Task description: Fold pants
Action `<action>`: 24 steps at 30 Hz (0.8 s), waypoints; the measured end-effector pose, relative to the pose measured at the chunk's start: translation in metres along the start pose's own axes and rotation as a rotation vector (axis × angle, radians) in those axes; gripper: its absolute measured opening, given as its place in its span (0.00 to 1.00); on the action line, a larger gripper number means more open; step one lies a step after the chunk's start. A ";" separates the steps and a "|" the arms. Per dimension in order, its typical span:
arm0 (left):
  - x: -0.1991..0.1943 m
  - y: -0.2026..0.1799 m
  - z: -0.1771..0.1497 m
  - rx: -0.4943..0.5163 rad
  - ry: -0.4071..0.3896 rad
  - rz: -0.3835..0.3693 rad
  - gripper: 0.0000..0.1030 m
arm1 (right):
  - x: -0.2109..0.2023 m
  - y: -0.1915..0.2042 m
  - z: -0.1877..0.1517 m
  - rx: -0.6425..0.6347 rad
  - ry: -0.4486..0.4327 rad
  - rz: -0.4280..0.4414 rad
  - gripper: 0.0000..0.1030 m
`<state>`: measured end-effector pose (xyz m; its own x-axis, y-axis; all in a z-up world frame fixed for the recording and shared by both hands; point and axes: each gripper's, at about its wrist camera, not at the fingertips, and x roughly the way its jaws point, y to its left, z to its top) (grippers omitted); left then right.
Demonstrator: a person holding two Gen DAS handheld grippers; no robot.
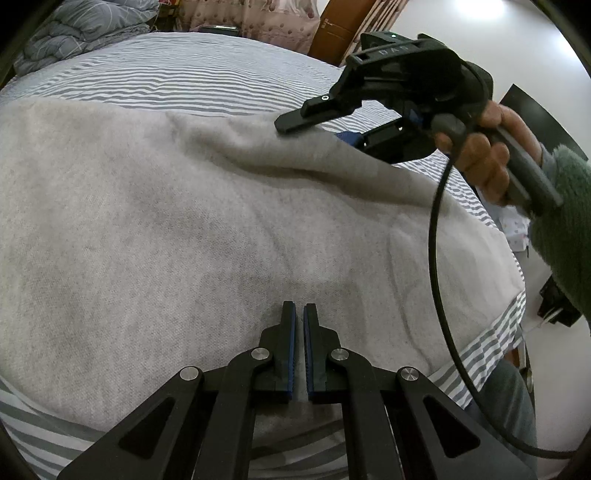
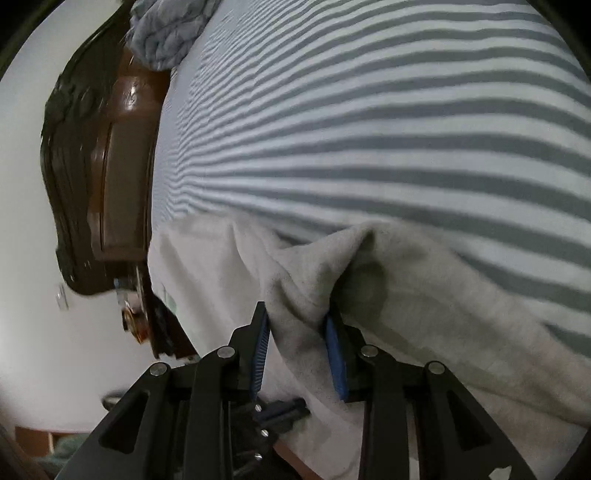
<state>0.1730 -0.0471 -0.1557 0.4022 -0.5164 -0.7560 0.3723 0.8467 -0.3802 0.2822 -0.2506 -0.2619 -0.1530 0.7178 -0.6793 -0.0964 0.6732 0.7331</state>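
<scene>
Currently the left gripper (image 1: 299,314) sits nearest, its blue-padded jaws almost together with only a sliver of a gap; it hovers over or rests on the pants (image 1: 184,221) close to the bed's near edge, and no cloth can be made out between the pads. The pants, a light grey fleece, lie spread flat across the striped bed (image 1: 166,77), reaching nearly to its right edge. Farther along, at the right side, a hand (image 1: 484,158) in a green sleeve (image 1: 565,221) carries the right gripper (image 2: 297,325), whose jaws stand at a narrow-to-medium gap with a raised ridge of the pants between them; the cloth bunches and lifts there, so it appears to be held. Judged from this, the step in hand is a fold begun from the right edge. The next move likely calls for carrying the gripped edge up and across toward the opposite side while the left gripper pins the near part, then laying the edges in line. Beyond, a crumpled quilt (image 1: 85,26) lies at the far left corner and a brown headboard (image 2: 122,166) stands past the bed. No containers are visible.
</scene>
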 end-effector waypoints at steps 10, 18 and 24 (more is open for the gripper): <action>-0.001 0.000 -0.001 0.002 -0.001 0.000 0.05 | -0.017 -0.012 0.017 0.081 -0.147 0.090 0.15; -0.001 -0.001 -0.001 0.007 -0.006 0.004 0.05 | -0.021 0.015 0.034 -0.046 -0.198 -0.115 0.12; 0.000 -0.001 -0.001 0.005 -0.006 0.004 0.05 | -0.006 0.003 0.044 -0.078 -0.180 -0.240 0.10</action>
<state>0.1719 -0.0474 -0.1555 0.4088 -0.5139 -0.7542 0.3748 0.8480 -0.3747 0.3262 -0.2455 -0.2570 0.0597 0.5645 -0.8233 -0.1853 0.8167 0.5465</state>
